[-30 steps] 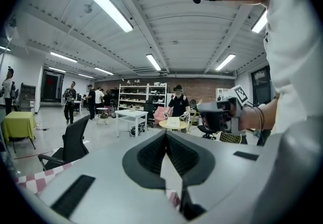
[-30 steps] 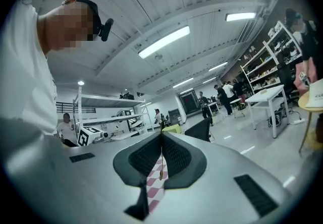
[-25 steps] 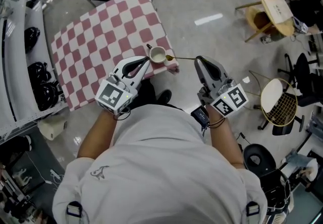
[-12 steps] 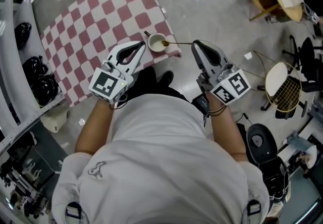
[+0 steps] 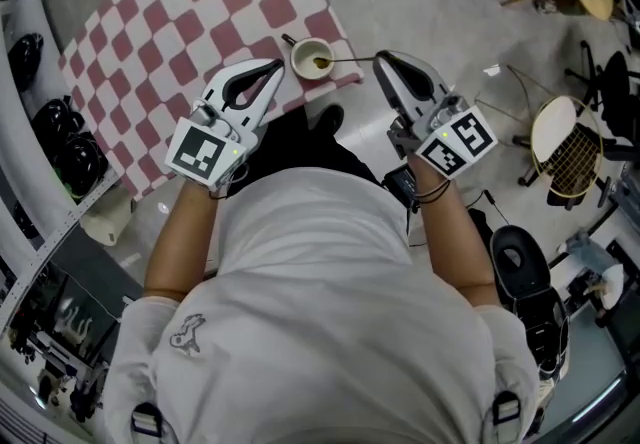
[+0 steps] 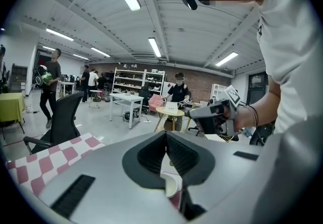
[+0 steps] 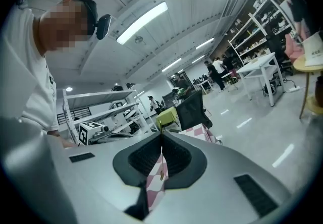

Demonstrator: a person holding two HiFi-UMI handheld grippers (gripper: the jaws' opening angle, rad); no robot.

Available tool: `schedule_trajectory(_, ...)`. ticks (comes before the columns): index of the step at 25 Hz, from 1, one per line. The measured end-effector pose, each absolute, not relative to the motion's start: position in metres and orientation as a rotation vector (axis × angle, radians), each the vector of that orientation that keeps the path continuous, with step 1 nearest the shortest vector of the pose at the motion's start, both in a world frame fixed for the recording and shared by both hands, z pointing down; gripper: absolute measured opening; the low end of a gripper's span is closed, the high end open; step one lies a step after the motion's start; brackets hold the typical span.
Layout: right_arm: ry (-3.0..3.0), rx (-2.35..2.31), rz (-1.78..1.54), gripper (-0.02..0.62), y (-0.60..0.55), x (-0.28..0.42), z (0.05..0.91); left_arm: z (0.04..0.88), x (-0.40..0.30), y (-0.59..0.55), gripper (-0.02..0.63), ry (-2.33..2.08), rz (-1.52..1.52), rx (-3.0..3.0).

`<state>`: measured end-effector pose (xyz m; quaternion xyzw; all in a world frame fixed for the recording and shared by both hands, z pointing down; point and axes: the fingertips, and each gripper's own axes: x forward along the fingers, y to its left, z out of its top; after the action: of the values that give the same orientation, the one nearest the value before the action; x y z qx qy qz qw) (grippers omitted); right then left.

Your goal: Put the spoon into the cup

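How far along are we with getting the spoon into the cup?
Done: the spoon is picked up, with the right hand-held gripper shut on its handle. In hand: its bowl is at the mouth of the cup on the checkered cloth. Remaining: settle it inside and let go. The left hand-held gripper is shut beside the cup.

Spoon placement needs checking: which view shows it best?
Head view: the whole spoon shows, from the right hand-held gripper to the cup. The right gripper view foreshortens it between shut jaws; the left gripper view shows only the cup.
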<state>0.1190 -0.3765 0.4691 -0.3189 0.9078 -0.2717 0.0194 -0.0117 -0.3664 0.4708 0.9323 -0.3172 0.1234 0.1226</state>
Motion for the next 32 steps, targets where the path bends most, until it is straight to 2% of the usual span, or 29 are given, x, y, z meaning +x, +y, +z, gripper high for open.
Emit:
schedule_trajectory(20,2.792,-1.038,-1.091,0.035,-0.402,0.106,0.57,0.543,-0.016,-0.374,0.014,-0.828,0.426,2.636)
schedule_trajectory(32,2.78,-1.045,-1.184,0.035,-0.404,0.105,0.601,0.564,-0.007,-0.384,0.014,-0.786,0.418,2.609)
